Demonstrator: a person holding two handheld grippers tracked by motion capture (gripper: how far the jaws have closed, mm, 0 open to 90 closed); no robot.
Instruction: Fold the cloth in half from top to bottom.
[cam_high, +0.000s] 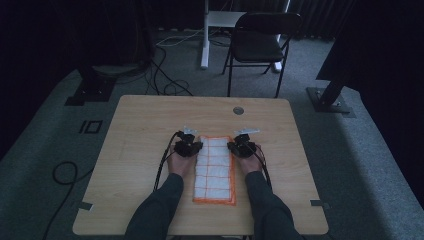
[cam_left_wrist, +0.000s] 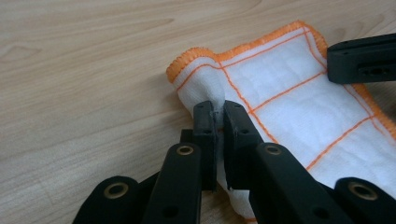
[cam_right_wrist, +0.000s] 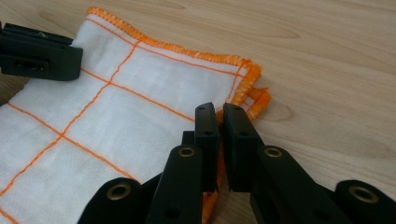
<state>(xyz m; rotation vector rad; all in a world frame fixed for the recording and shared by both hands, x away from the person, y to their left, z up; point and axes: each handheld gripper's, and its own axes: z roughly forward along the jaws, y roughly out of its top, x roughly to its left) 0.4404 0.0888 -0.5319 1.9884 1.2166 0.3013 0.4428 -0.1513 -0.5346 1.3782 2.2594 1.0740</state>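
A white cloth (cam_high: 215, 169) with orange grid lines and an orange hem lies folded into a long strip on the wooden table (cam_high: 140, 135). My left gripper (cam_high: 188, 147) is at the strip's far left corner, shut on the cloth (cam_left_wrist: 280, 98); the fabric puckers up between its jaws where the left gripper (cam_left_wrist: 218, 108) pinches it. My right gripper (cam_high: 242, 147) is at the far right corner, its jaws closed over the hem of the cloth (cam_right_wrist: 116, 116), the right gripper (cam_right_wrist: 219, 112) pinching the edge. Each gripper view shows the other gripper's black jaw across the cloth.
A round grommet (cam_high: 238, 110) sits in the table's far edge. Beyond the table stand a black folding chair (cam_high: 260, 42) and a white desk leg (cam_high: 205, 35); cables lie on the grey carpet. Bare table surrounds the cloth on all sides.
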